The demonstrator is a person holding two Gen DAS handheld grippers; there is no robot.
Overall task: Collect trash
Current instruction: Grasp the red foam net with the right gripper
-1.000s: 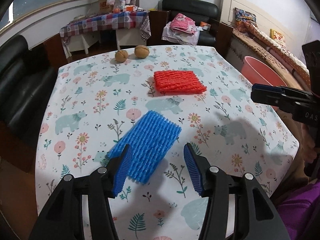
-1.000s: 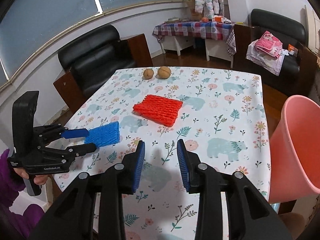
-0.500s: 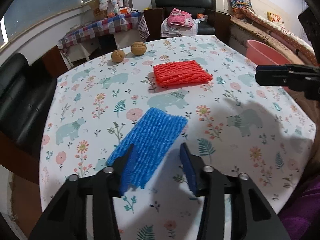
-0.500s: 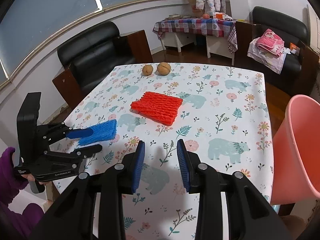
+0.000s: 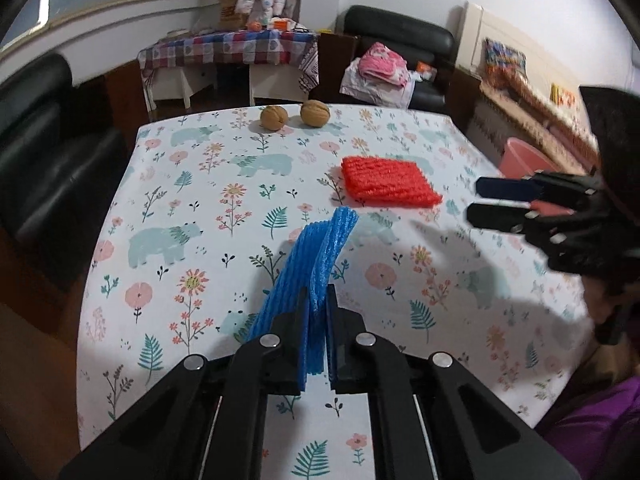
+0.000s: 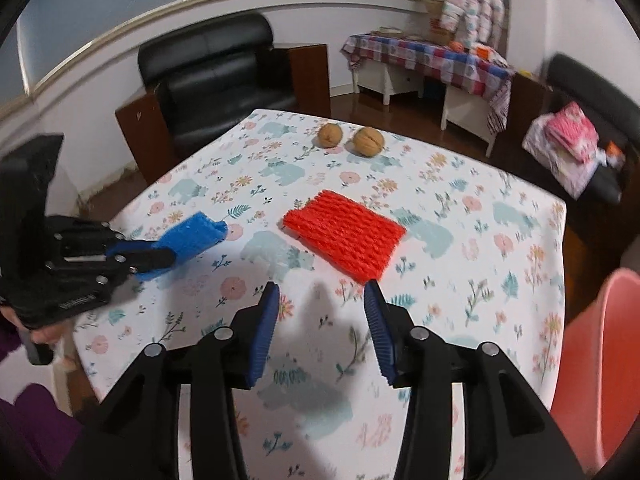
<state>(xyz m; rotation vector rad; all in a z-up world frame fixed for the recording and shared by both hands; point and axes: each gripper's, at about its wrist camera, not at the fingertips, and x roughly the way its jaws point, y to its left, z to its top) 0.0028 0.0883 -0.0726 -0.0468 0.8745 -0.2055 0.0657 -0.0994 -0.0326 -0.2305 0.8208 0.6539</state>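
Closed since a moment ago, the left tool (image 5: 315, 320) now pinches the blue net (image 5: 320, 256), which is folded upright between its fingers near the counter's (image 5: 200, 184) near edge; the red net (image 5: 388, 180) lies flat toward the right edge, two walnuts (image 5: 294, 115) sit at the far edge, and the right tool (image 5: 492, 200) hovers beside the red net. From the right wrist, the right tool (image 6: 320, 308) is wide open, holding nothing, just short of the red net (image 6: 344, 234); the bin (image 6: 596, 360) stands off the right edge.
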